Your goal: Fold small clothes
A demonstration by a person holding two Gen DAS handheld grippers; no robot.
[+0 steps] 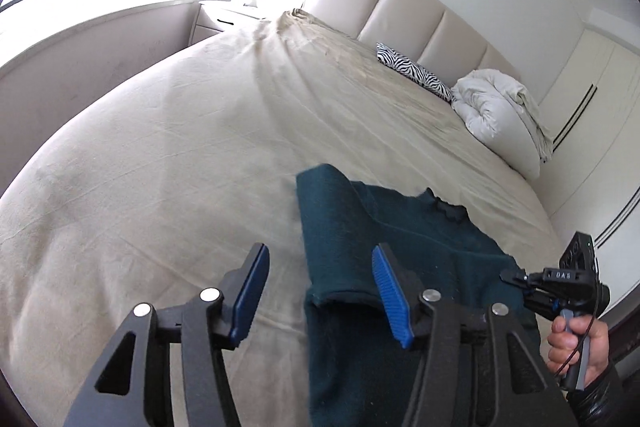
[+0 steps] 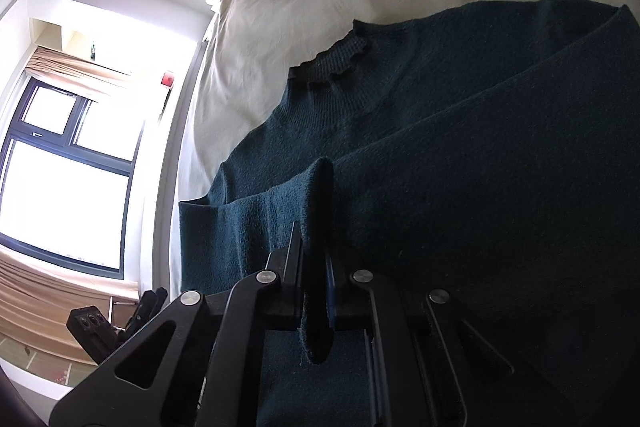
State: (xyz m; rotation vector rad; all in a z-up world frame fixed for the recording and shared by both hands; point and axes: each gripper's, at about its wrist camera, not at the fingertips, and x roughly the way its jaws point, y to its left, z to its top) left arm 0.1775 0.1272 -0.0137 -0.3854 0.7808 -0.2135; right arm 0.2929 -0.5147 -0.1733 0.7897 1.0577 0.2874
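Observation:
A dark teal knit sweater [image 1: 400, 247] lies on the beige bed sheet [image 1: 180, 155], with one sleeve folded over its body. My left gripper [image 1: 320, 295] is open just above the sleeve's cuff end, with blue pads [image 1: 390, 291] either side of the sleeve's left edge. My right gripper [image 2: 316, 267] is shut on a fold of the sweater [image 2: 460, 147] near a sleeve, holding the cloth pinched upright. The ribbed collar [image 2: 340, 63] lies flat on the sheet. The right gripper also shows in the left wrist view [image 1: 516, 279], held by a hand.
A zebra-print pillow [image 1: 416, 71] and a rolled white duvet [image 1: 500, 111] lie at the padded headboard [image 1: 400, 3]. A white nightstand [image 1: 228, 19] stands at the far corner. A window [image 2: 68, 163] is beyond the bed's side.

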